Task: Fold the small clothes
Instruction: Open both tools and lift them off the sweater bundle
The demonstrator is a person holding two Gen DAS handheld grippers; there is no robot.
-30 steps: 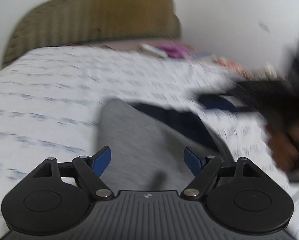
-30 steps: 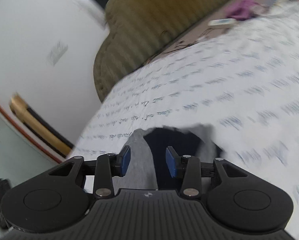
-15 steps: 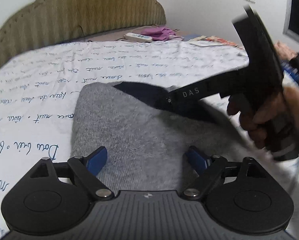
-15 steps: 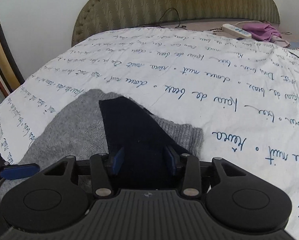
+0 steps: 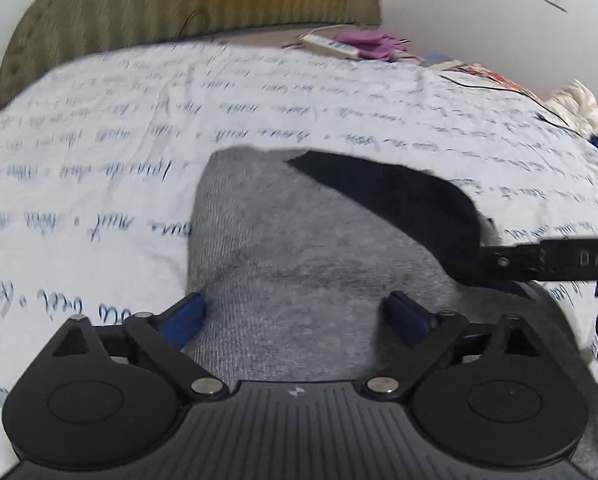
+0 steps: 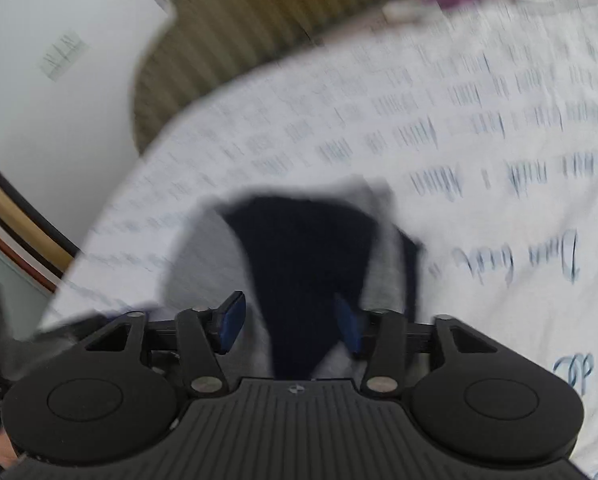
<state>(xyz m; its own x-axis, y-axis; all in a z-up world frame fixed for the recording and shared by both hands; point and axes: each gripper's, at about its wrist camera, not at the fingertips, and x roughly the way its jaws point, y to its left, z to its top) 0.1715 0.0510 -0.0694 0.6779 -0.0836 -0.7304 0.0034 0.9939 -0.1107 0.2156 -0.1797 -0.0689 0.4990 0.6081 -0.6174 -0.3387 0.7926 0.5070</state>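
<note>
A small grey knit garment (image 5: 283,248) with a dark navy panel (image 5: 395,200) lies on the white bed sheet (image 5: 99,152). My left gripper (image 5: 297,314) is open, its blue pads either side of the grey cloth's near edge. My right gripper (image 6: 291,322) is open over the navy panel (image 6: 307,264), with grey cloth (image 6: 203,264) to its left. The right gripper's body also shows at the right edge of the left wrist view (image 5: 547,260), low over the garment's right side.
The sheet has blue script print. An olive padded headboard (image 5: 179,12) stands at the far end. A white power strip (image 5: 331,44), purple cloth (image 5: 371,42) and a black cable (image 5: 499,88) lie at the far right. A wooden chair frame (image 6: 23,220) stands left of the bed.
The right gripper has dropped lower and swung, and its jaws have opened wider over the navy panel. The left gripper has stayed open at the garment's near edge.
</note>
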